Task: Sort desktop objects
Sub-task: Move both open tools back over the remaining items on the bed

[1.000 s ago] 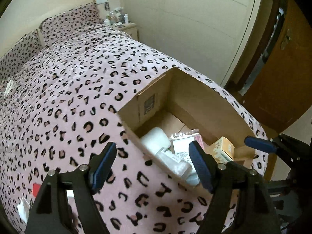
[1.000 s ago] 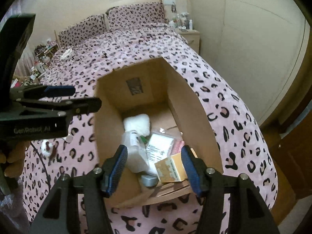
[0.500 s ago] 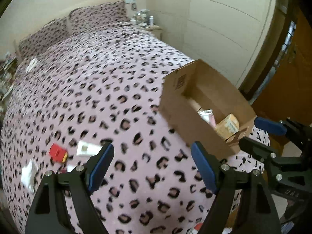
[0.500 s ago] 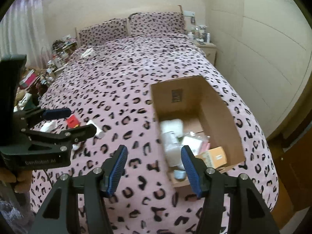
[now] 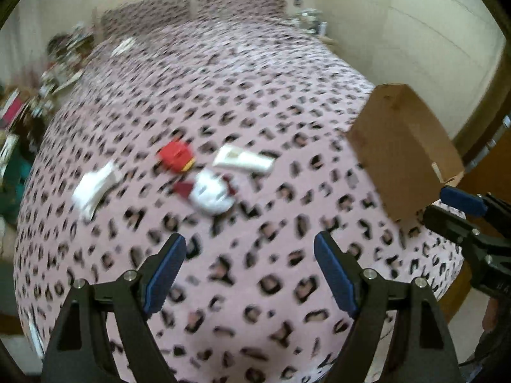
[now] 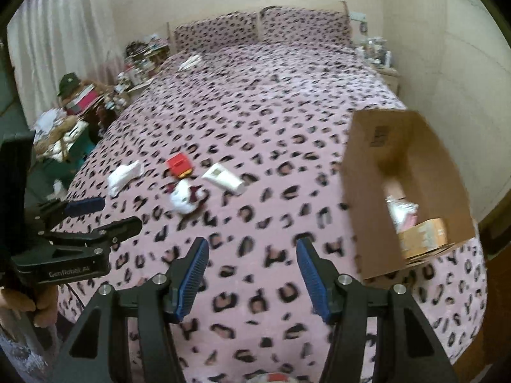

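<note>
**Both grippers empty over the bed**

The left gripper [image 5: 246,268] has just been opening; nothing is held between its fingers. The right gripper [image 6: 252,274] is likewise spread and empty. Left of the cardboard box [image 6: 405,191], a red box [image 6: 179,165], white tube [image 6: 223,178] and white sock [image 6: 123,175] are scattered on the bed [image 6: 271,102].

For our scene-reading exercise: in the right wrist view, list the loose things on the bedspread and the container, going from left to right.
white cloth → red box → white tube → cardboard box. The round white item below the red box overlaps it in the order, so it is left out.
</note>
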